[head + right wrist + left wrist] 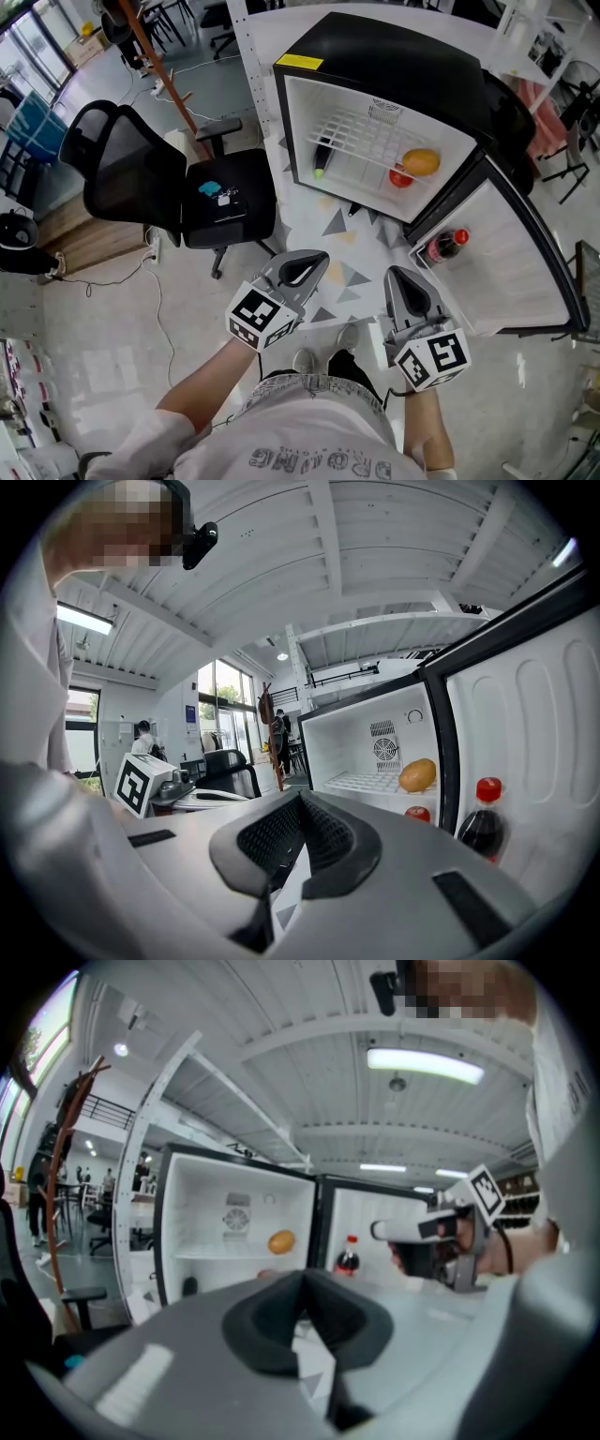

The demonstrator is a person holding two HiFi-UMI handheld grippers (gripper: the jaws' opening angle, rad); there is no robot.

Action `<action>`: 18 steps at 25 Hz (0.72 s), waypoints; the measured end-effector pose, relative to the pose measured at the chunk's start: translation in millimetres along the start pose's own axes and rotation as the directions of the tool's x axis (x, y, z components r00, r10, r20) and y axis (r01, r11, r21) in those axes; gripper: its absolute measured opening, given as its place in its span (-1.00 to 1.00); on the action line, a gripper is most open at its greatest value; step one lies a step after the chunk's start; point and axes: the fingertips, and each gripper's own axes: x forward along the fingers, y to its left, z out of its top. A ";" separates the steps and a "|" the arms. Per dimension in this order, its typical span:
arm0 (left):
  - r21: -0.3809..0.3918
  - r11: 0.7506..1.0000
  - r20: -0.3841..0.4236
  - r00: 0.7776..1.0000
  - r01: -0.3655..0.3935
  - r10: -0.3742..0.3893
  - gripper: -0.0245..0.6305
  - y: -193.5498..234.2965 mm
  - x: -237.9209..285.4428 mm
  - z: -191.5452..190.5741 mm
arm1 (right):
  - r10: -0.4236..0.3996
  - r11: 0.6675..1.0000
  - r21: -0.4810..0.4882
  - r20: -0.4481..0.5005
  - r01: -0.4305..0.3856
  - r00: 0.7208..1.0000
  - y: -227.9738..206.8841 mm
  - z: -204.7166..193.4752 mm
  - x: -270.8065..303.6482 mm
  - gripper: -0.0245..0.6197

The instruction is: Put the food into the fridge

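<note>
The small black fridge (375, 56) stands open on the floor ahead of me. On its wire shelf (361, 136) lies a yellow-orange fruit (421, 161), with a red one (400, 177) under it and a dark long vegetable (322, 159) at the left. A cola bottle (447, 246) stands in the door (525, 262). Both grippers hang side by side in front of the fridge, well short of it. The left gripper (305, 269) (302, 1283) is shut and holds nothing. The right gripper (403, 281) (298, 803) is shut and holds nothing too. The yellow-orange fruit (417, 774) and cola bottle (483, 822) also show in the right gripper view.
A black office chair (159, 178) stands left of the fridge, with a small blue thing (211, 188) on its seat. A white mat with grey triangles (347, 234) lies before the fridge. The open door swings out to the right. Cables run over the floor at the left.
</note>
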 end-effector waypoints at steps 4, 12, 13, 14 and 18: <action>-0.003 1.000 0.001 1.000 -0.005 0.005 -0.91 1.4 0.3 0.8 | 0.002 1.000 -0.004 -0.011 -0.002 1.000 -0.7 -0.8 0.0 -0.92; -0.003 1.000 0.006 1.000 -0.009 0.009 -0.90 0.4 4.0 4.8 | 0.010 1.000 -0.007 -0.014 -0.010 1.000 -3.9 0.5 0.1 -0.92; -0.003 1.000 0.006 1.000 -0.010 0.010 -0.91 0.2 4.1 4.7 | 0.011 1.000 -0.007 -0.014 -0.011 1.000 -4.0 0.2 0.0 -0.92; -0.003 1.000 0.006 1.000 -0.011 0.011 -0.91 0.0 4.3 4.7 | 0.012 1.000 -0.006 -0.014 -0.012 1.000 -4.2 -0.2 -0.2 -0.92; -0.002 1.000 0.006 1.000 -0.014 0.014 -0.91 -0.9 5.9 5.5 | 0.018 1.000 -0.006 -0.017 -0.018 1.000 -5.5 -1.6 -0.8 -0.92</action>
